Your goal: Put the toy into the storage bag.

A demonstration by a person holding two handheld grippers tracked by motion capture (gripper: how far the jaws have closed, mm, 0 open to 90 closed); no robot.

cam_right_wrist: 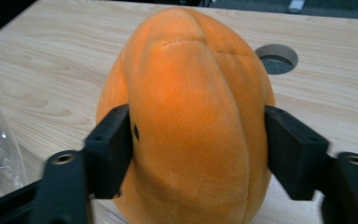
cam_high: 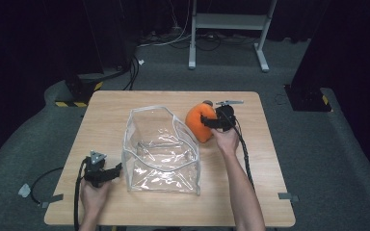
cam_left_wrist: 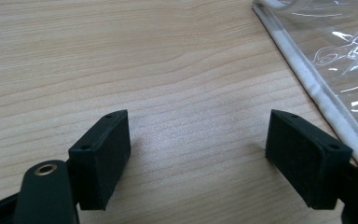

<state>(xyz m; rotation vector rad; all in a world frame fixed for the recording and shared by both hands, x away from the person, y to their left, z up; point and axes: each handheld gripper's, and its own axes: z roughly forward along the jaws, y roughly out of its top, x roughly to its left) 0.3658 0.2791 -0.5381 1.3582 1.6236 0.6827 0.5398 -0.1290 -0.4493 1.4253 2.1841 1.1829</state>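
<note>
While the left claw (cam_high: 118, 169) gapes, the right claw (cam_high: 206, 119) clasps one orange plush (cam_right_wrist: 191, 121) beside one clear bag (cam_high: 161, 151).

The left gripper (cam_high: 107, 172) lay low near the person's side, held in the left hand (cam_high: 92, 192), its jaws standing wide apart with nothing between them. The right forearm (cam_high: 243, 190) stretched forward, and the right hand (cam_high: 227, 139) held the right gripper (cam_high: 207, 120) pointing left, its pads (cam_right_wrist: 114, 149) pressed against both sides of what sat between them.
</note>
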